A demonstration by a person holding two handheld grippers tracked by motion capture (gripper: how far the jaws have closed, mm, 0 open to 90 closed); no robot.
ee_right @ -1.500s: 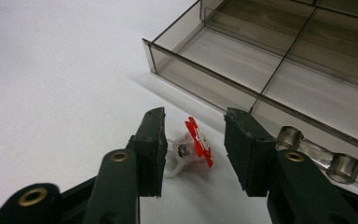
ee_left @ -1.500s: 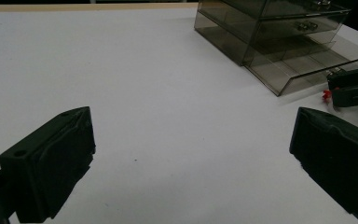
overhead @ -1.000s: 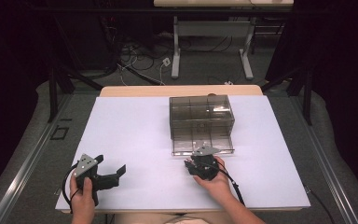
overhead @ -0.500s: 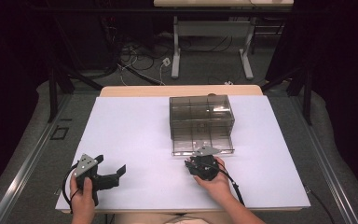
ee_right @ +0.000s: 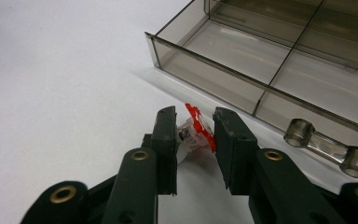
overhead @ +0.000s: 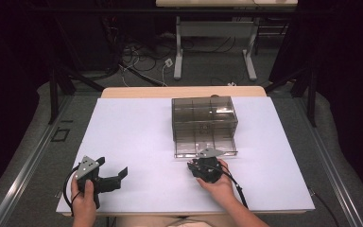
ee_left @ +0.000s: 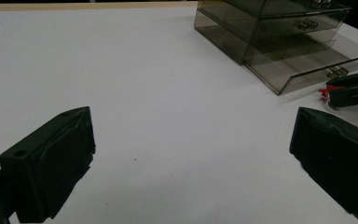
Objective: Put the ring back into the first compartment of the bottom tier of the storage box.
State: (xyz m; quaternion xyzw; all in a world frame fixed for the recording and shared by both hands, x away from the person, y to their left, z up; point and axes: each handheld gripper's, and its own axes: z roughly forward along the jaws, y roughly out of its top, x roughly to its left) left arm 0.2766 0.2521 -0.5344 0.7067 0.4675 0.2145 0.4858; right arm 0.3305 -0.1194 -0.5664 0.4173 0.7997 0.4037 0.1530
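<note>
On the white tabletop [overhead: 137,137], near its front edge, the right gripper [ee_right: 193,126] pinches a small red-and-white plastic piece [ee_right: 196,129] (probably light, slippery; hold its sides), left gripper [ee_left: 191,158] gaping empty.

The counter [overhead: 137,142] was covered by a white sheet, with a strip of pale wood showing along its far edge. Grey carpet floor [overhead: 23,142] lay around it, crossed on each side by a metal rail [overhead: 19,177]. Beyond the counter stood a second table with white legs [overhead: 178,52], and a tangle of cables [overhead: 137,59] lay on the floor near it. Black stands [overhead: 59,78] flanked the scene. The room's far reaches were dark, while light fell on the sheet.
</note>
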